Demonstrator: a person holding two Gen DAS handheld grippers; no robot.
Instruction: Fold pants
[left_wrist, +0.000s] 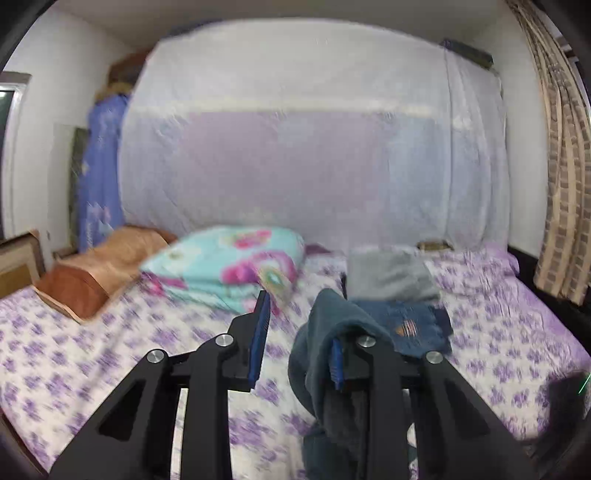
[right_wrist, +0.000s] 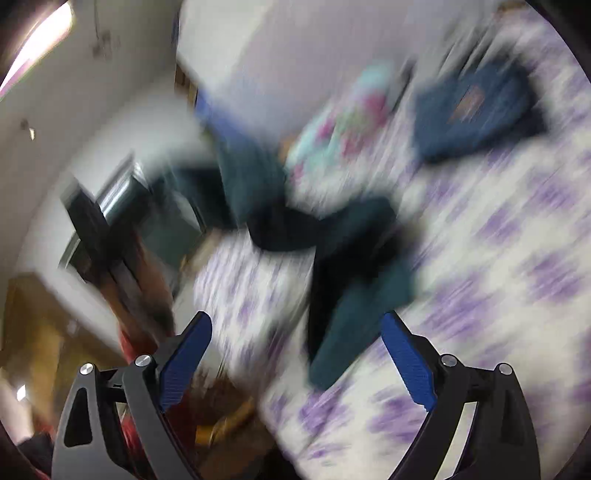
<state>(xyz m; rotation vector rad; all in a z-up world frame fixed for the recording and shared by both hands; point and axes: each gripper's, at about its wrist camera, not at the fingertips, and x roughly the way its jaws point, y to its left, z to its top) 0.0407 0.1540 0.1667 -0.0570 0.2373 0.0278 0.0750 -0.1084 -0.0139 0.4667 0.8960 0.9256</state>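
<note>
Pants (left_wrist: 325, 354) of soft, limp teal fleece drape over the left gripper's (left_wrist: 299, 332) right finger above the purple-flowered bedsheet (left_wrist: 110, 350), jaws unclenched, while the right gripper (right_wrist: 295, 354) gapes empty.

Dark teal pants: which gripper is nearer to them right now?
Left. The left gripper has the dark teal pants draped over one finger; the right gripper is open and empty, just short of them.

Dark teal pants (left_wrist: 325, 369), crumpled, draped over one claw finger, hanging down toward the bed
</note>
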